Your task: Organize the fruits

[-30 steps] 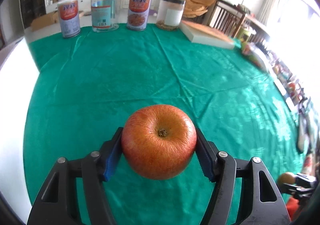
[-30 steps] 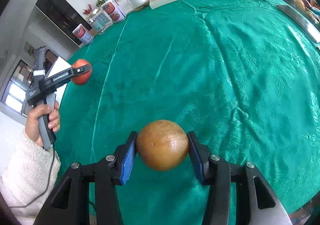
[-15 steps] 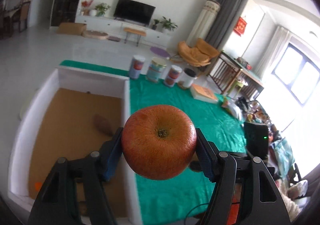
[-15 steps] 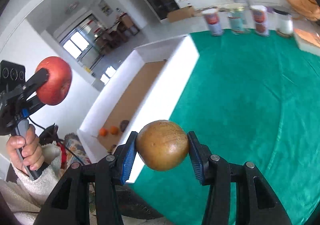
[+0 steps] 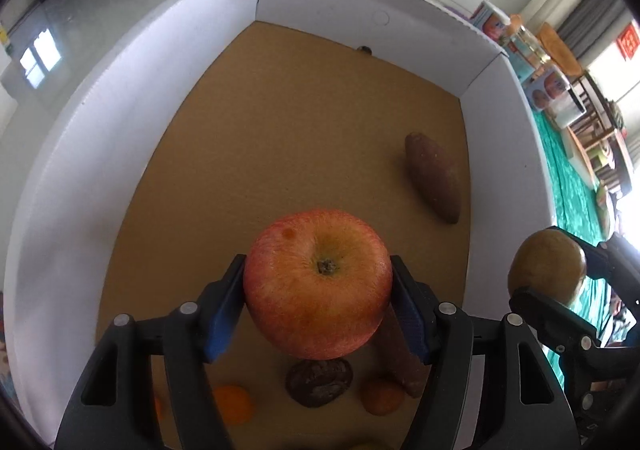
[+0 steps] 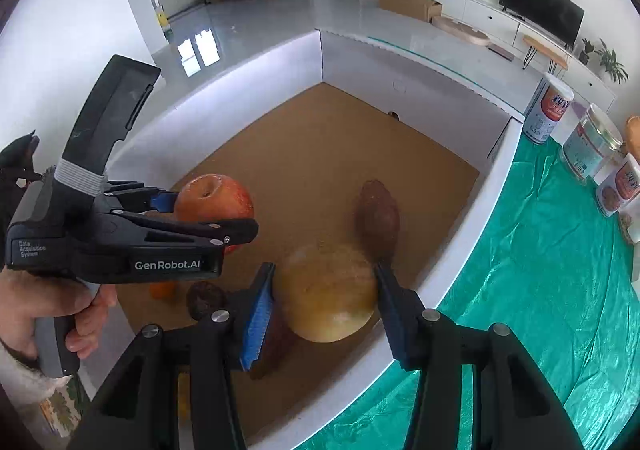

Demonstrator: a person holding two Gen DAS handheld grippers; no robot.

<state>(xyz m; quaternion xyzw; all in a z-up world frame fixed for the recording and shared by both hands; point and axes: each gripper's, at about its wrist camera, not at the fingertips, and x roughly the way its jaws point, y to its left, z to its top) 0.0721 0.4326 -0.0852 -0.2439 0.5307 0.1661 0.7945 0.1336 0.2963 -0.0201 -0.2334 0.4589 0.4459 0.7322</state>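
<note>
My left gripper is shut on a red apple and holds it above the brown floor of a white-walled box. In the right wrist view the same left gripper hangs at the left with the apple, a hand on its handle. My right gripper is over the box's near right wall; its jaws are opening. A yellow-brown pear sits blurred between them, with a gap at the left pad. The left wrist view shows that pear at the right edge.
On the box floor lie a long brown sweet potato, a dark wrinkled fruit, small oranges and a second long brown piece. A green tablecloth spreads right of the box, with cans at its far end.
Both grippers swung from over the green cloth to over the box, fruits still in them. The right gripper's left pad has come away from the pear.
</note>
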